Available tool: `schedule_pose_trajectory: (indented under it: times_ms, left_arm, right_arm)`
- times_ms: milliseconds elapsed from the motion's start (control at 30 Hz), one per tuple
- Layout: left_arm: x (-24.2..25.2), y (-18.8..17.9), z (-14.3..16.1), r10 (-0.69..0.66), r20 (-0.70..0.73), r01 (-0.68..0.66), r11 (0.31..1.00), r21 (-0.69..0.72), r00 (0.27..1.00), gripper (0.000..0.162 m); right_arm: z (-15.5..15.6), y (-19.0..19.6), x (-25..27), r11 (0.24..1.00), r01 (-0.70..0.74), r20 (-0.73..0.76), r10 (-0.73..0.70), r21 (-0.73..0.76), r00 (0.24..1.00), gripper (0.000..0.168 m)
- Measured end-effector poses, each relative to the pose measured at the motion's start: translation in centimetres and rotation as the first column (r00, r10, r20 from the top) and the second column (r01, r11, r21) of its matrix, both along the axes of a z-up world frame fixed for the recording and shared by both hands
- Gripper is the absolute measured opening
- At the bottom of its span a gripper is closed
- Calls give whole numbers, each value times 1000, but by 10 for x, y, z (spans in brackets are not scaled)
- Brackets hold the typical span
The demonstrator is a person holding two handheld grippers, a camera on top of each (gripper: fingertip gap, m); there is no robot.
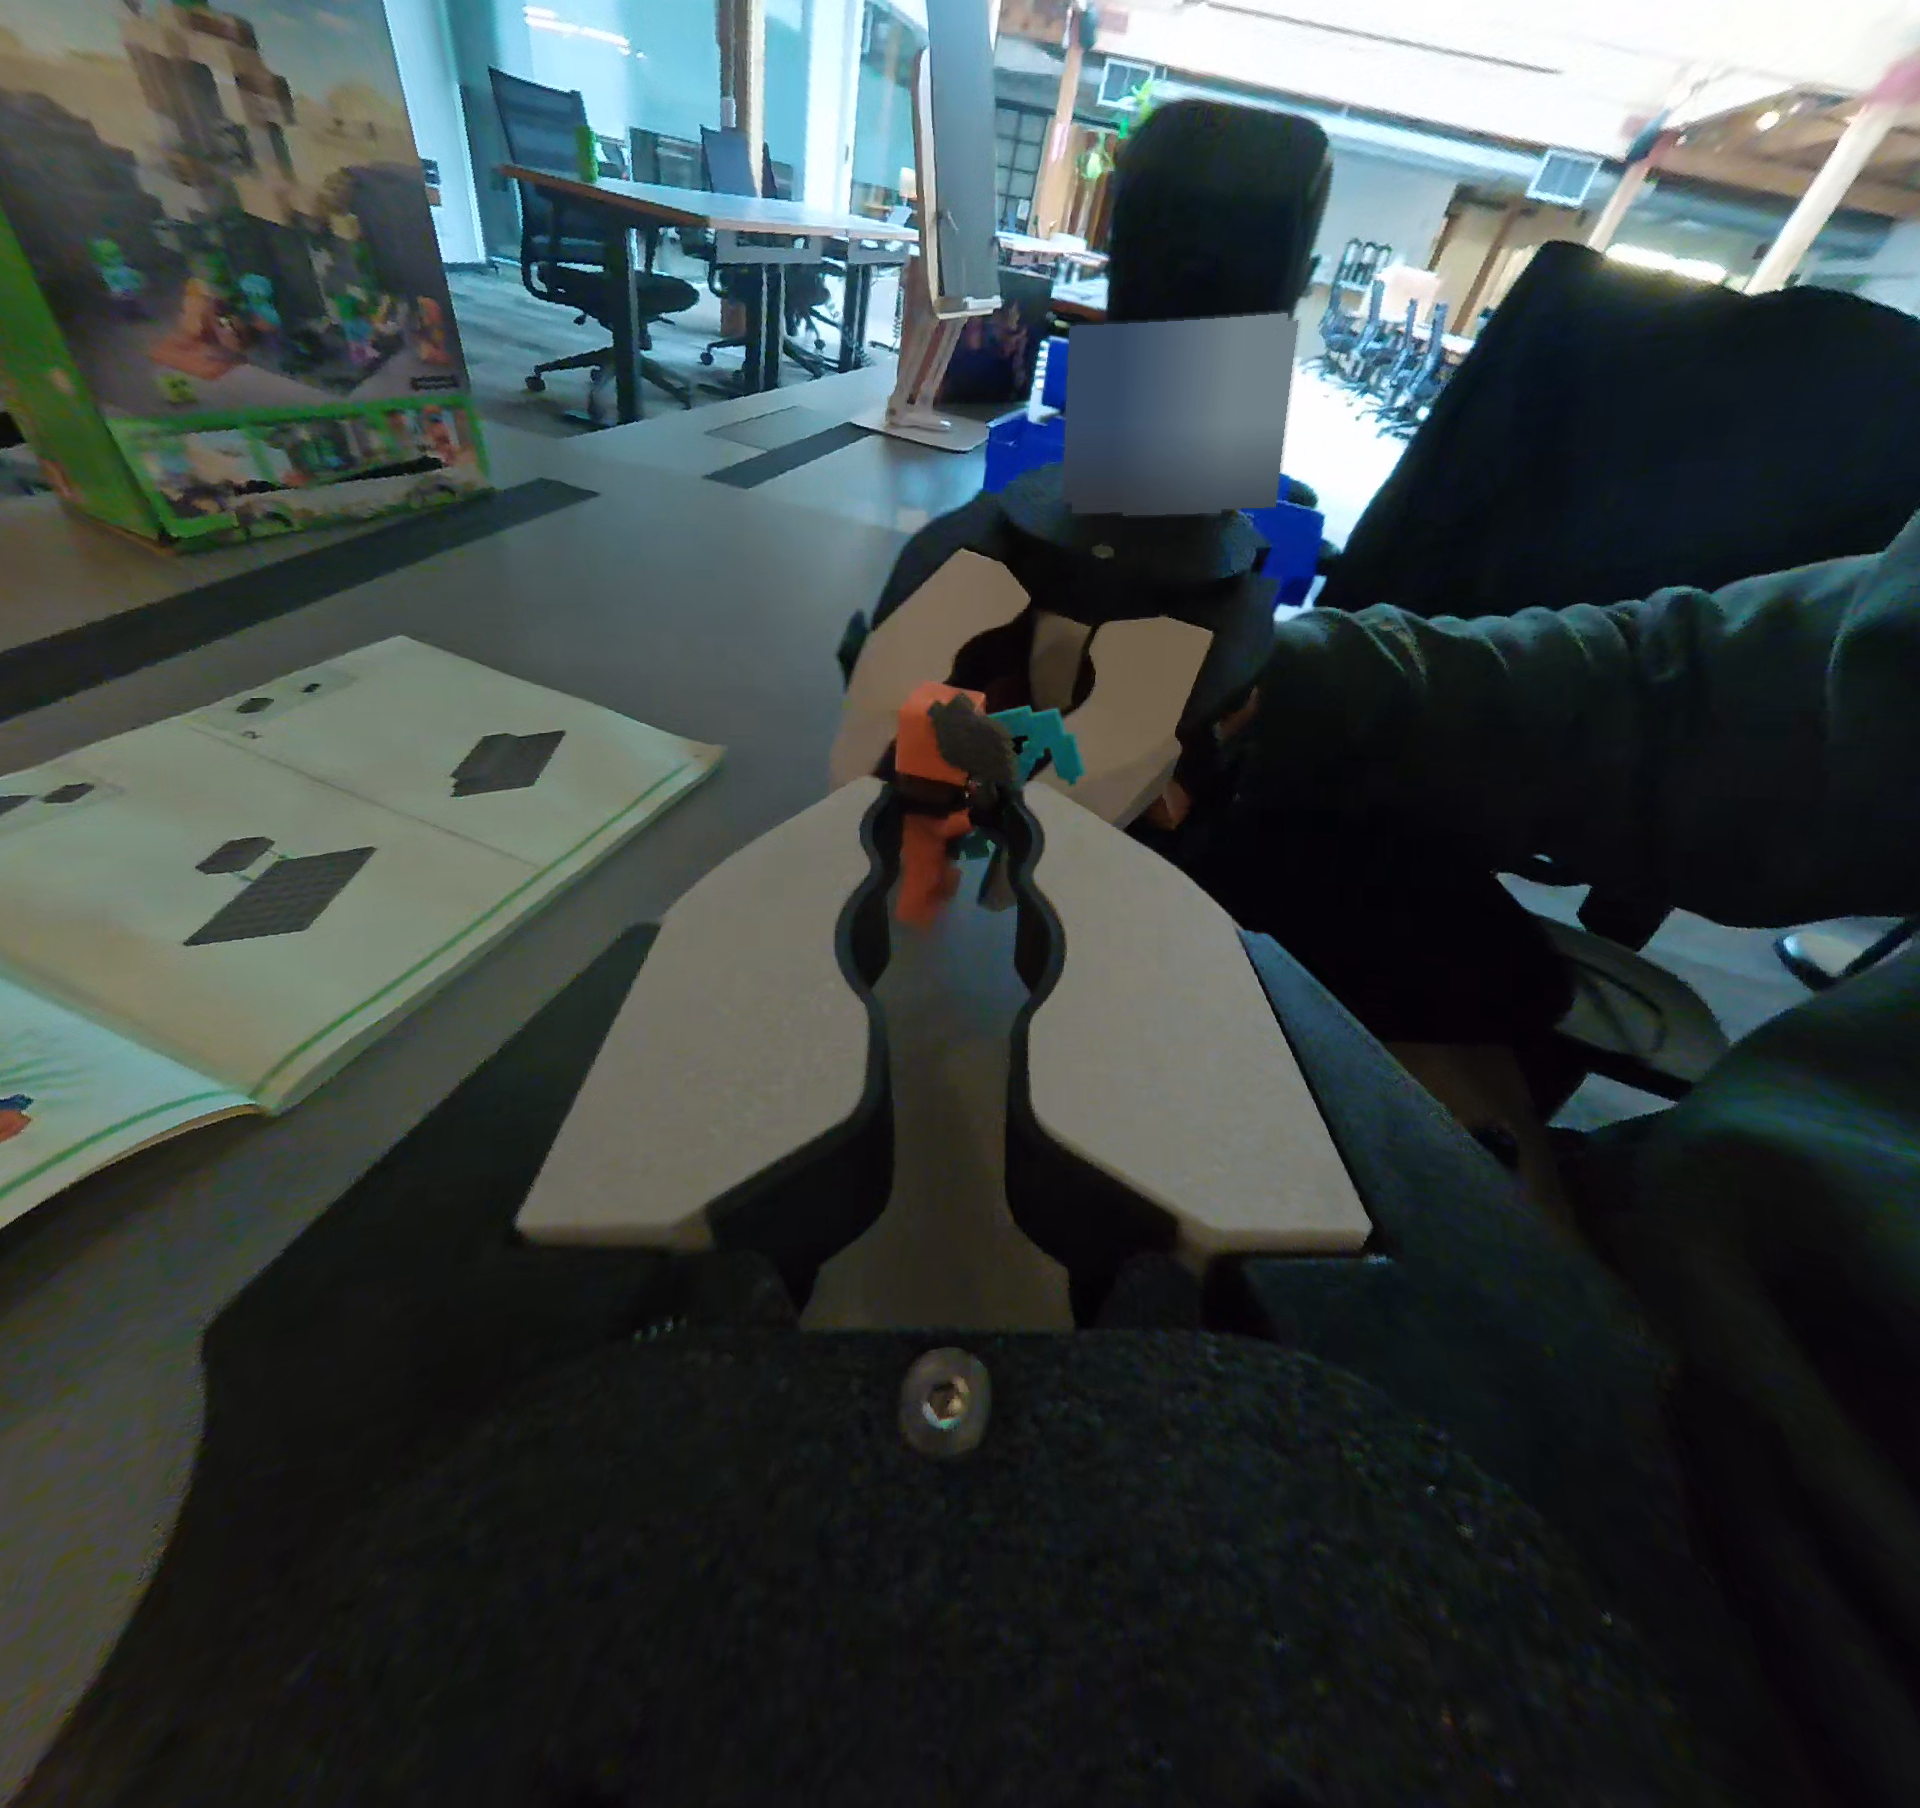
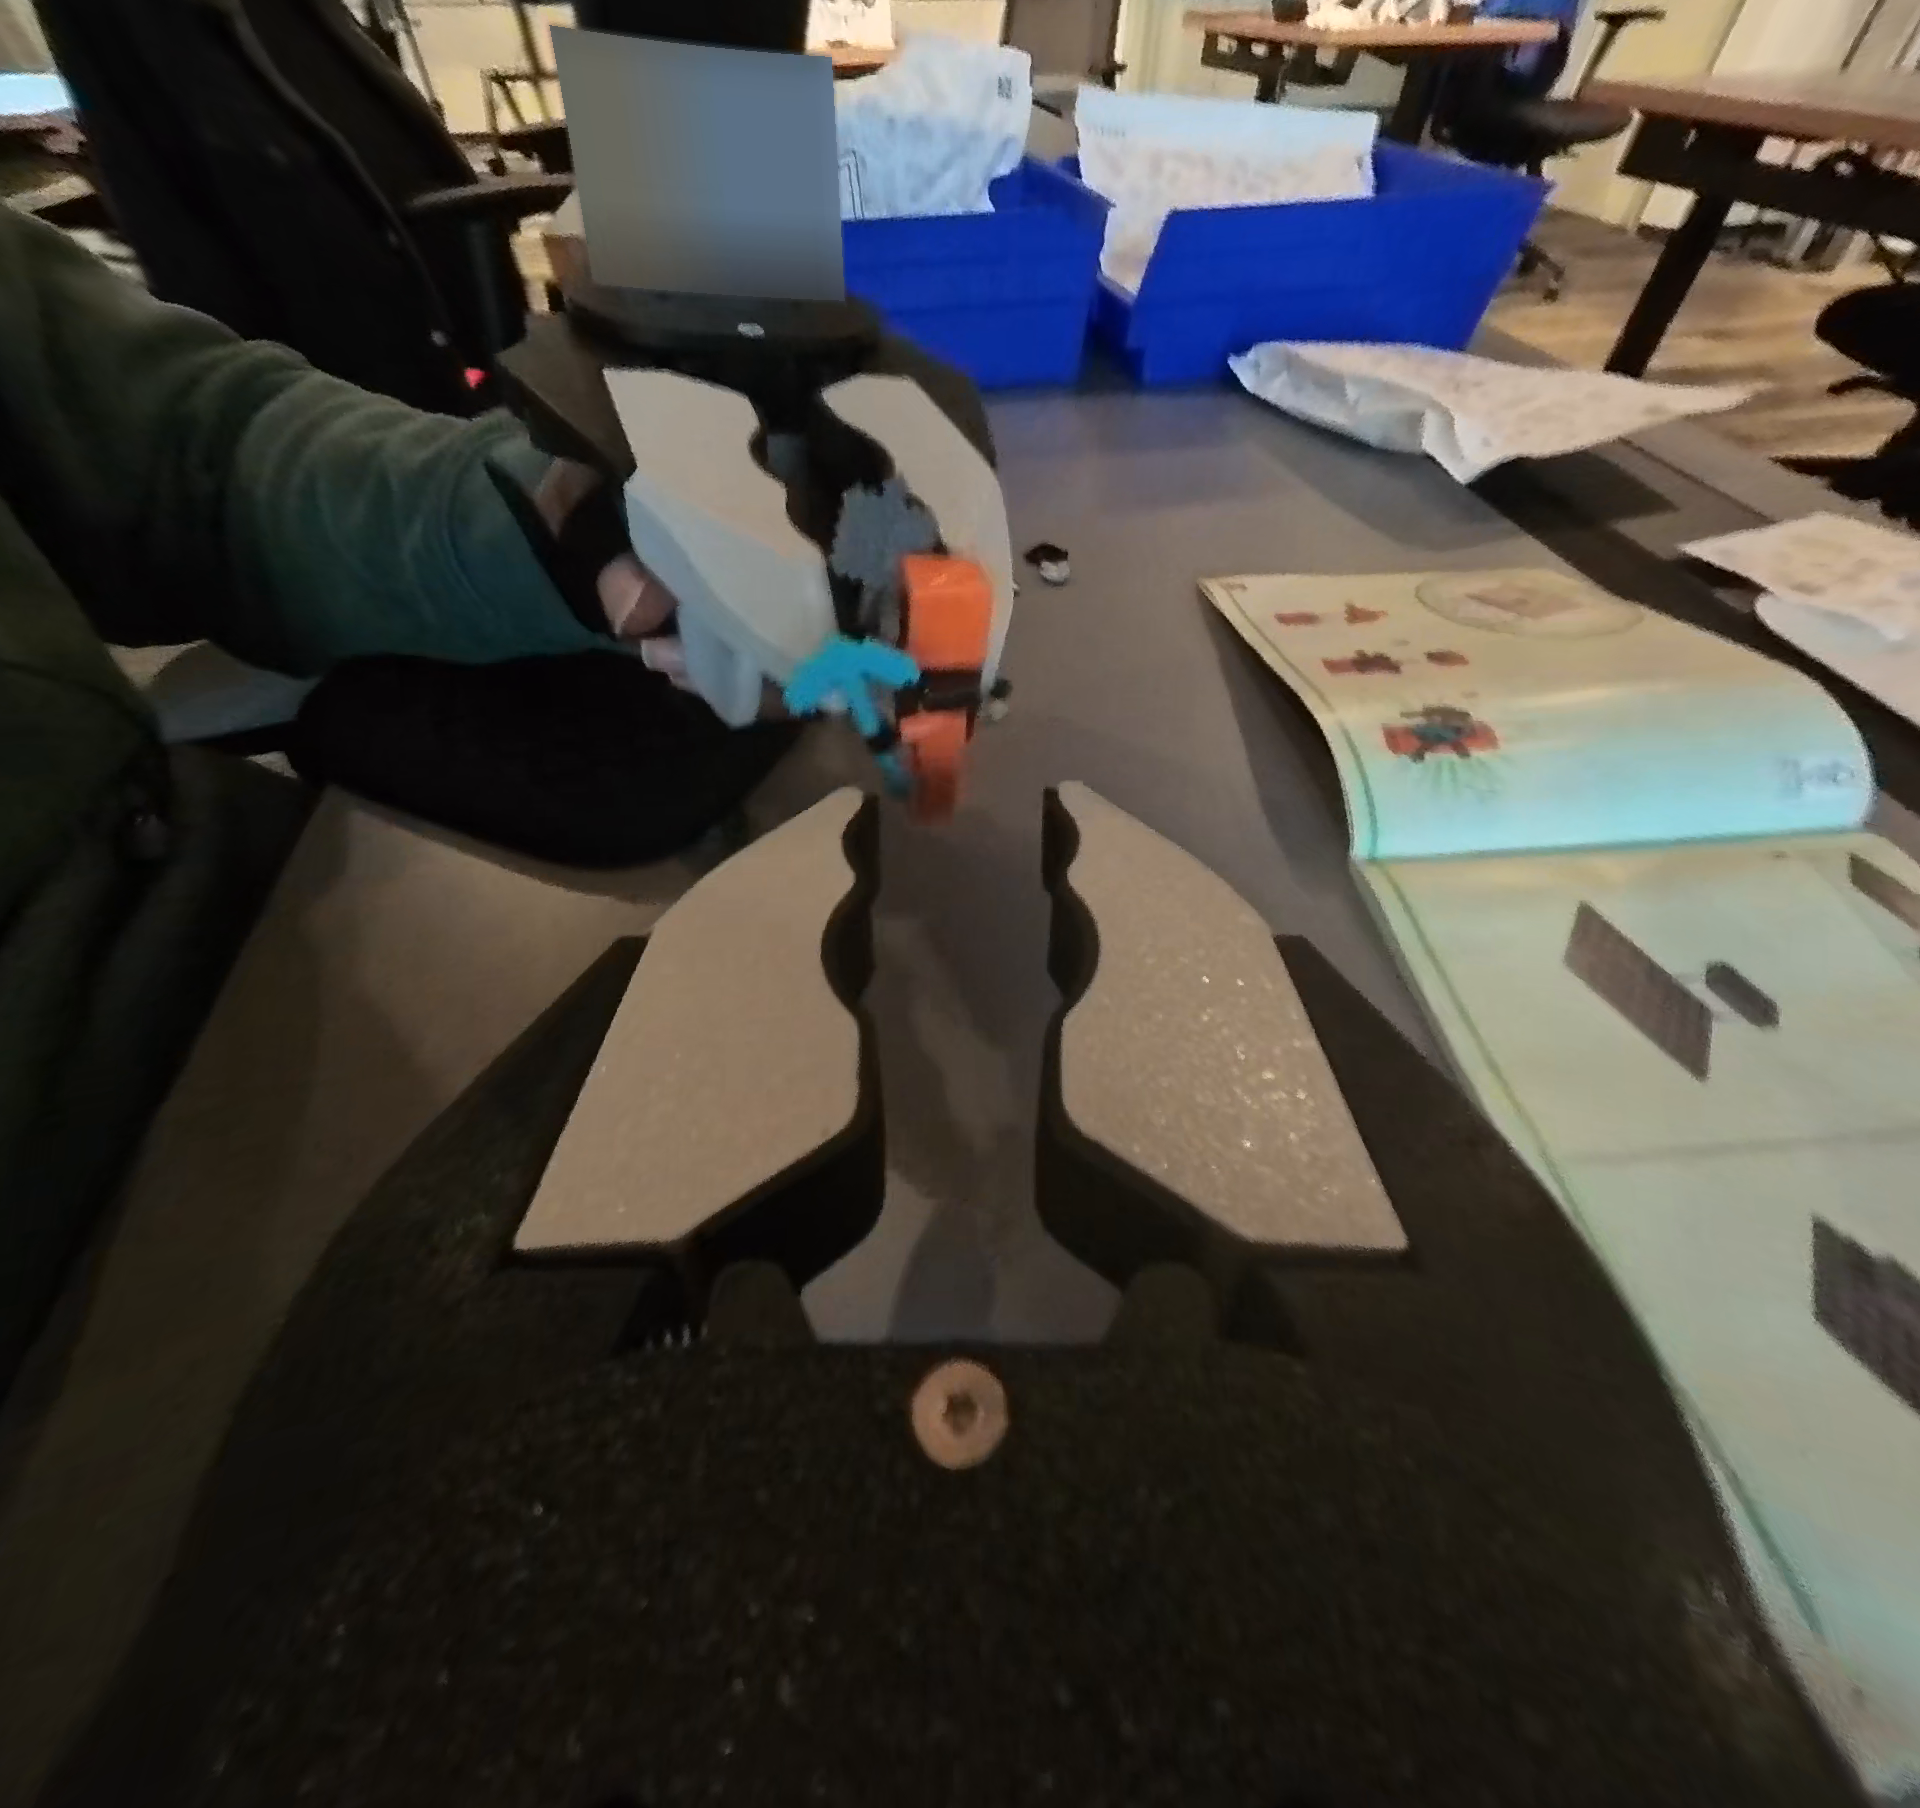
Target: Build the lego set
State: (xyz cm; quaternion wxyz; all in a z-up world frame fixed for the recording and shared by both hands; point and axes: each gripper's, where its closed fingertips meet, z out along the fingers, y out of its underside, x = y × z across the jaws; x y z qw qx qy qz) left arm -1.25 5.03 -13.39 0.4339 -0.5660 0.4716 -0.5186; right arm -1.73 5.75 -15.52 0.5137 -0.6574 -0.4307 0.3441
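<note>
My left gripper [image 1: 951, 808] is shut on an orange minifigure [image 1: 930, 823] that carries a teal pickaxe [image 1: 1044, 735] and a dark grey piece [image 1: 971, 740]. It holds the figure above the grey table [image 1: 644, 595]. My right gripper [image 2: 956, 808] is open and empty, its tips just short of the figure's [image 2: 940, 662] legs. In the left wrist view the right gripper [image 1: 1023, 709] faces mine from right behind the figure. In the right wrist view the left gripper [image 2: 883, 667] grips the figure at its middle, and the pickaxe [image 2: 836, 678] sticks out to the left.
An open instruction booklet [image 1: 312, 854] [image 2: 1610, 823] lies flat on the table. The set's box [image 1: 229, 231] stands at the far left. Two blue bins [image 2: 1299, 272] with white bags, a loose white bag [image 2: 1475, 402] and a small black-and-white piece [image 2: 1049, 558] lie beyond. The tips of both grippers are at nearly the same place.
</note>
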Motion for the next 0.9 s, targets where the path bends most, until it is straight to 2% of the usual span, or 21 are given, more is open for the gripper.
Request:
schedule_pose_trajectory:
  times_ms: [100, 167, 400, 700, 833, 900]
  left_arm:
    - [-2, 2, 3, 0, 21, 0, 1000, -20, 1000, 19]
    - [-3, 3, 3, -5, 26, 6, 1000, -31, 1000, 19]
    - [-5, 1, 6, -38, 44, 40, 998, -47, 998, 20]
    - [-12, 2, 10, -62, 48, 62, 998, 6, 997, 23]
    - [-18, 9, 14, -51, 62, 49, 998, 32, 997, 22]
    - [-20, 6, 15, -87, 73, 82, 995, 62, 994, 22]
  right_arm:
    - [3, 0, -7, 999, -45, -16, 45, -7, 999, 26]
    - [3, -2, -11, 997, -74, -25, 74, -22, 997, 14]
    - [7, -5, -10, 995, -75, -79, 70, -66, 994, 10]
    - [9, -7, -8, 989, -69, -124, 52, -133, 991, 9]
    - [8, -5, -3, 973, -76, -163, 40, -217, 986, 9]
    - [7, -10, -5, 956, -123, -189, 74, -264, 979, 9]
